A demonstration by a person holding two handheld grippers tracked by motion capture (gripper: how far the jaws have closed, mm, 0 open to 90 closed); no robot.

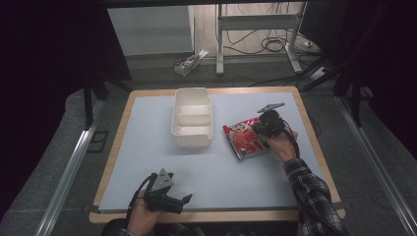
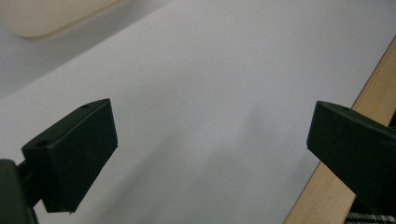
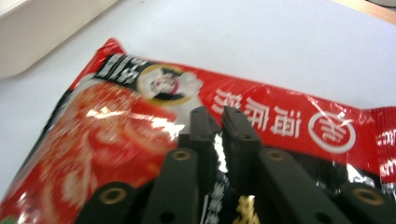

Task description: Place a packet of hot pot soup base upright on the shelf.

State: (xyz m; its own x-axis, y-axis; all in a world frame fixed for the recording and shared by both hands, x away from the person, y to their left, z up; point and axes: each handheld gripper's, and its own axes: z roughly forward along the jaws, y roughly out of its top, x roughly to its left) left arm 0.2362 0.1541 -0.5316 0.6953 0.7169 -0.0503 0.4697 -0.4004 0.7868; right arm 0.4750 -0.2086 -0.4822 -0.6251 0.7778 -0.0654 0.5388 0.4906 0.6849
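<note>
Overhead, the red packet (image 1: pixel 244 139) lies on the mat (image 1: pixel 147 147) just right of the white bin (image 1: pixel 192 118) with the right gripper (image 1: pixel 260 130) on it, while the left gripper (image 2: pixel 210 140) holds its jaws wide apart over bare mat, and the right gripper view shows jaws pinched together on the packet's film (image 3: pixel 280 121).

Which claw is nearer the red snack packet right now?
Right. The right claw is pinched on the red snack packet; the left claw sits open near the table's front edge, far from it.
</note>
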